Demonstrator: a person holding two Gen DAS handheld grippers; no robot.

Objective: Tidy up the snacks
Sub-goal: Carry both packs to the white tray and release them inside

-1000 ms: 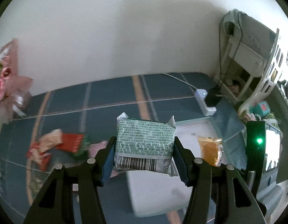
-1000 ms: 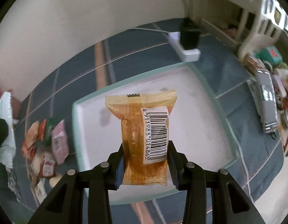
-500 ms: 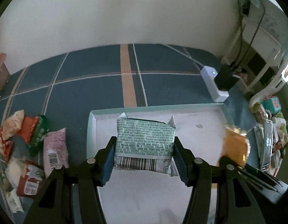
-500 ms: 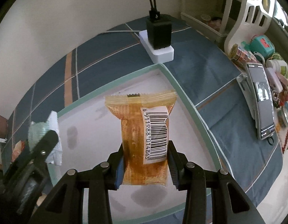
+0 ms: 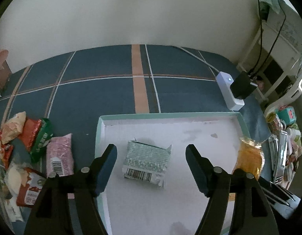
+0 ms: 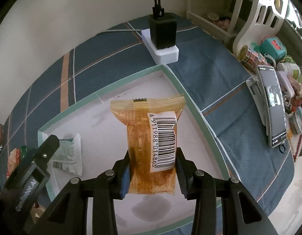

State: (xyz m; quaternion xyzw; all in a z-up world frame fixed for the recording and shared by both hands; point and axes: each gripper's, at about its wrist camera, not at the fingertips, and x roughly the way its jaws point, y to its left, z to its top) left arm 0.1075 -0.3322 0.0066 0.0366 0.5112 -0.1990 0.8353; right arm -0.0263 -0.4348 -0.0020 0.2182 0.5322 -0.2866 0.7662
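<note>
Your left gripper had just been opening, and the green packet it carried a second ago lay loose on the white tray, between the spread jaws but touched by neither. That made one snack delivered. Your right gripper was clamped on the orange packet, at three o'clock from the green one, above the tray.
</note>
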